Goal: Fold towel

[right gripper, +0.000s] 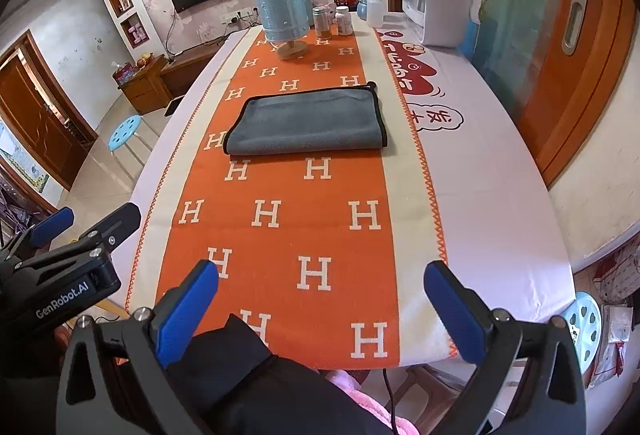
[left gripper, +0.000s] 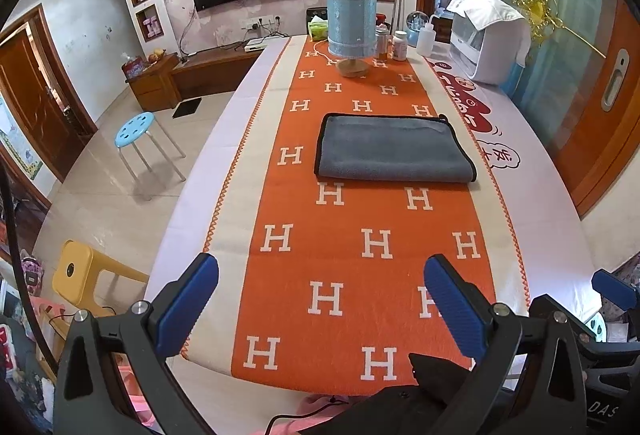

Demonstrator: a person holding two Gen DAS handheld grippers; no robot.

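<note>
So the grey towel (left gripper: 394, 147) sits already doubled mid-desk on the orange runner (left gripper: 360, 255); left tool (left gripper: 322, 285) and right tool (right gripper: 320, 285) hang wide open, holding nothing; pinch too deep and you'll probably drag the runner along, or only lift one layer.
</note>
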